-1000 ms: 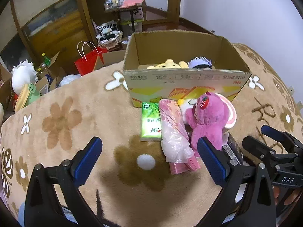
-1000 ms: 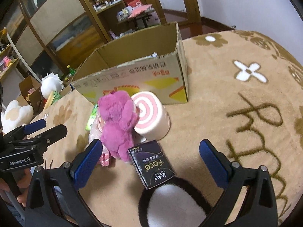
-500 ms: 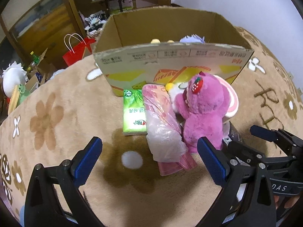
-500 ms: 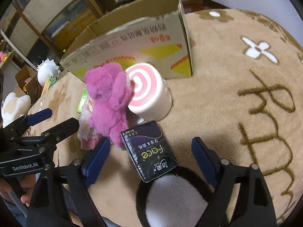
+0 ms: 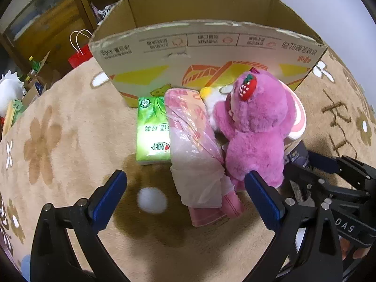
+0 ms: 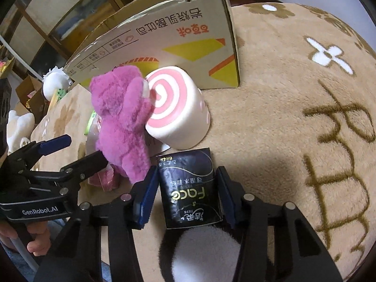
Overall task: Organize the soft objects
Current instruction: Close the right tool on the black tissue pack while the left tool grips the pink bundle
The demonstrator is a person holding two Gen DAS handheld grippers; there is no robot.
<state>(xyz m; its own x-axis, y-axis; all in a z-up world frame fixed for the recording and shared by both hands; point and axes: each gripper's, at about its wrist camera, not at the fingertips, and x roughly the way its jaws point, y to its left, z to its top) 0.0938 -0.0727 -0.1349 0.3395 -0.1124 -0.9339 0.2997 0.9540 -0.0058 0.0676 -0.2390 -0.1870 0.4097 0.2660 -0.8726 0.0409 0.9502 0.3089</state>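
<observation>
A pink plush bear leans on a pink-and-white swirl roll cushion in front of an open cardboard box. A pink tissue pack in a plastic bag and a green tissue pack lie left of the bear. My left gripper is open, its fingers either side of the pink pack's near end. My right gripper has its pads against both sides of a black tissue pack lying on the blanket.
A tan flower-patterned blanket covers the surface. A black-and-white plush lies under the right gripper. A red paper bag, shelves and white toys stand beyond the blanket's left edge.
Both grippers have moved forward and down. The right gripper's fingers have closed in from wide open onto the black tissue pack. The left gripper has stayed open.
</observation>
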